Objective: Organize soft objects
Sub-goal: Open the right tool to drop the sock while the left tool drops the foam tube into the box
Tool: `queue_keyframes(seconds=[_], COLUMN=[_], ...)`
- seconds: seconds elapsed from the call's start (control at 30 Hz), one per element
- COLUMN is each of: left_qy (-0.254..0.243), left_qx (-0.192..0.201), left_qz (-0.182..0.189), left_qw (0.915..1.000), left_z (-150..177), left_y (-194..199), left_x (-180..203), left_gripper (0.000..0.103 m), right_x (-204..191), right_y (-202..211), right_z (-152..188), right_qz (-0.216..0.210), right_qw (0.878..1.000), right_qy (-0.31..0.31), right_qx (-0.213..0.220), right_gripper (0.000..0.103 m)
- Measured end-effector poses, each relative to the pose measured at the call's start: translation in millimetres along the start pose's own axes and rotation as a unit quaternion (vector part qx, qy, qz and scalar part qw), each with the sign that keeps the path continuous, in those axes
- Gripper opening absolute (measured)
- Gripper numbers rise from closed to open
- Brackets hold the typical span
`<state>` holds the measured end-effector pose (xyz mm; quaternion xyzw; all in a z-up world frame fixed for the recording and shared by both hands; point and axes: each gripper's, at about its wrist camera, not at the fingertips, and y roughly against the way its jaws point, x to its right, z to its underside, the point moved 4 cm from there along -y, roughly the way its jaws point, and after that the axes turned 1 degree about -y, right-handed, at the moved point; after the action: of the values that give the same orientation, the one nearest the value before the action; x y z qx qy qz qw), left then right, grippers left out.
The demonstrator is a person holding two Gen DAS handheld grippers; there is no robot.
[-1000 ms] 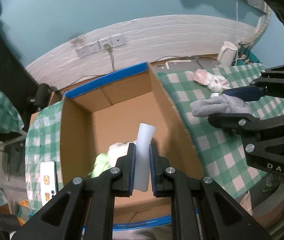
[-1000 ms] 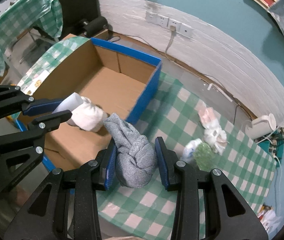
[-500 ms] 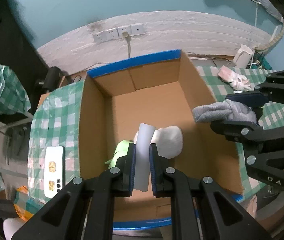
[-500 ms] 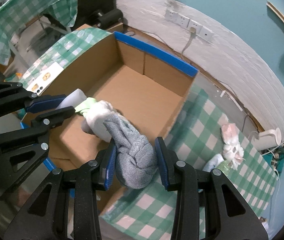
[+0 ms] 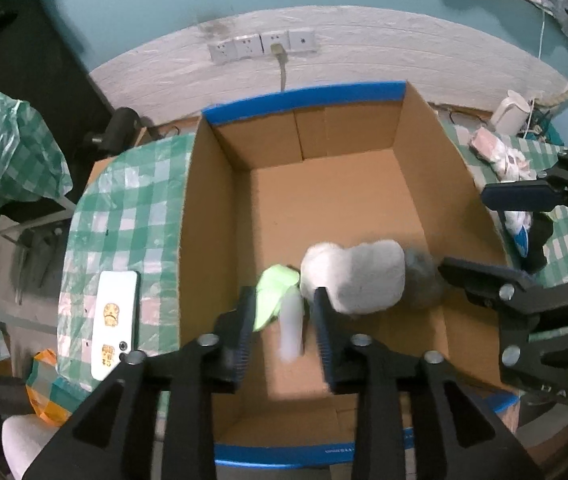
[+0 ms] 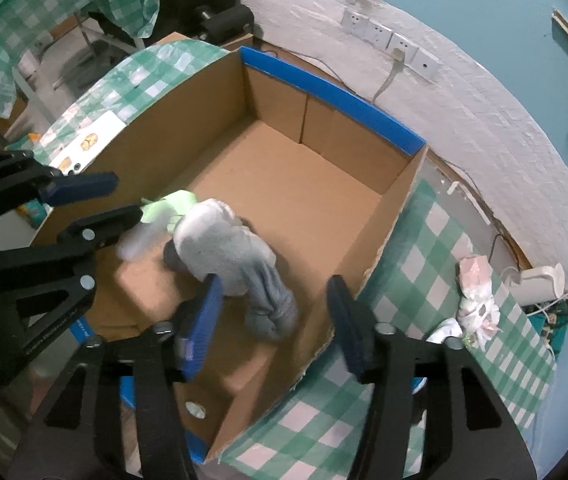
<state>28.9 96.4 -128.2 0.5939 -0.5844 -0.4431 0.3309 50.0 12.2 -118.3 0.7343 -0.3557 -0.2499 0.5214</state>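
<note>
**Both grippers open over the box**

Left gripper (image 5: 283, 326) is hanging over the cardboard box (image 5: 336, 200), jaws spread wide, gripping nothing. A blurred white roll (image 5: 292, 328) is sitting between its fingers, touching neither as far as I can tell. Green cloth (image 5: 273, 294) is lying at 11 o'clock of the roll; white bundle (image 5: 354, 276) at 1 o'clock, both on the box floor.

Right gripper (image 6: 275, 320) is also standing wide, empty. Grey sock (image 6: 269, 300) is lying between its fingers inside the box, blurred, butting against the white bundle at 11 o'clock. More soft items (image 6: 474, 300) are sitting on the checked tablecloth (image 6: 424, 248) at 3 o'clock, outside the box.
</note>
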Motion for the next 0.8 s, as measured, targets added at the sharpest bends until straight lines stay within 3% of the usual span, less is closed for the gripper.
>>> queue_keyframes(seconds=[0.8], left_qy=[-0.010], left_qx=[0.021], left_qz=[0.014], left_qw=[0.9996], left_z=[-14], left_y=[5], left_x=[24], left_gripper=[0.048], right_x=[37], right_y=[13], right_z=[15], right_qz=[0.024], right_qw=[0.999], right_qy=[-0.032], right_qx=[0.013], right_gripper=[0.066])
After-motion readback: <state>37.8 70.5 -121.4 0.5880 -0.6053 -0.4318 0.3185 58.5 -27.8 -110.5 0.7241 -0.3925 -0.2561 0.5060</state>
